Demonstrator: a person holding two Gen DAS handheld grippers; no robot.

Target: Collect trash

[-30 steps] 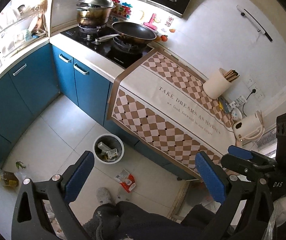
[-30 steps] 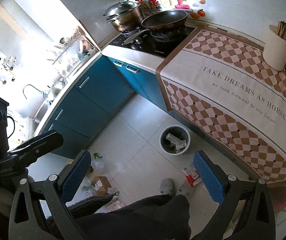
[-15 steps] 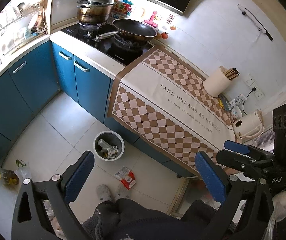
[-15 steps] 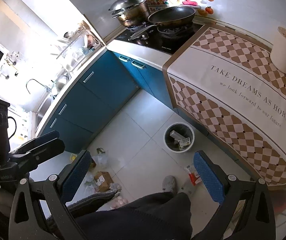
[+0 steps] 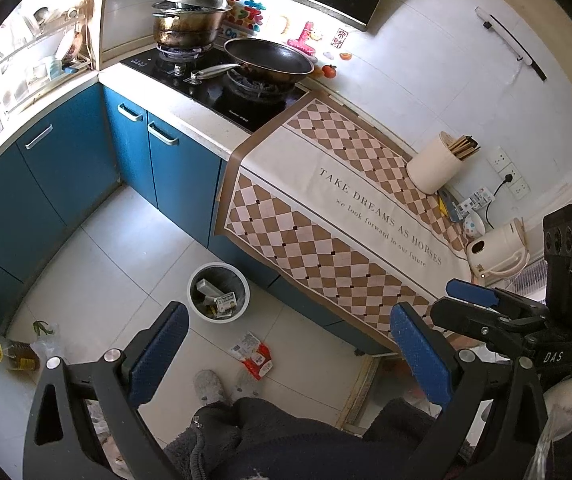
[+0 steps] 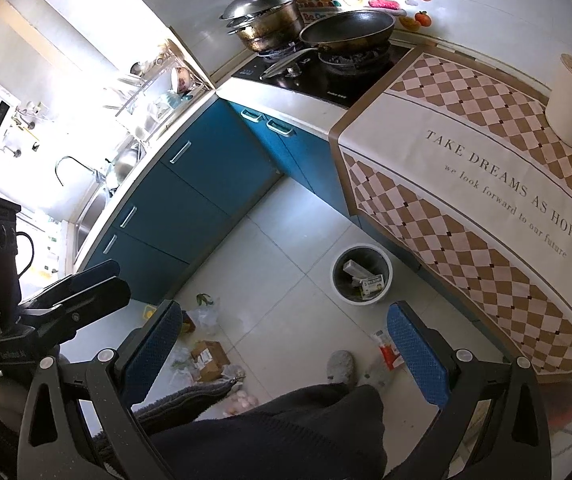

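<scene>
One round white plastic trash bin (image 5: 218,293) stands on the pale tiled floor (image 5: 118,248), just beside the blue cabinet fronts (image 5: 182,168) under the table (image 5: 206,136). Inside the bin lie at least two small cardboard boxes (image 6: 371,283) with other scraps too small to tell apart. Near the bin, toward the person's two grey slippers (image 5: 208,386), lies one flat red-and-white wrapper (image 5: 254,355). Farther from the bin, by the corner cabinet, sit a brown cardboard box (image 6: 208,356), crumpled clear plastic bags (image 6: 205,314), a yellow-capped oil bottle (image 5: 12,356) and one green leaf scrap (image 5: 42,326).

The left tongs (image 5: 286,344) are spread wide, the two blue textured pads holding nothing and touching nothing. The right tongs (image 6: 284,340) are equally wide apart and empty, high above the floor.

On the table lies one checked brown-and-cream cloth (image 5: 337,216) with printed lettering. At the far end from the bin are one steel lidded pot (image 5: 188,16) and one dark frying pan (image 5: 270,60) on a black glass hob; at the other end are one cream cylindrical chopstick holder (image 5: 433,168) and one cream kettle (image 5: 493,250).
</scene>
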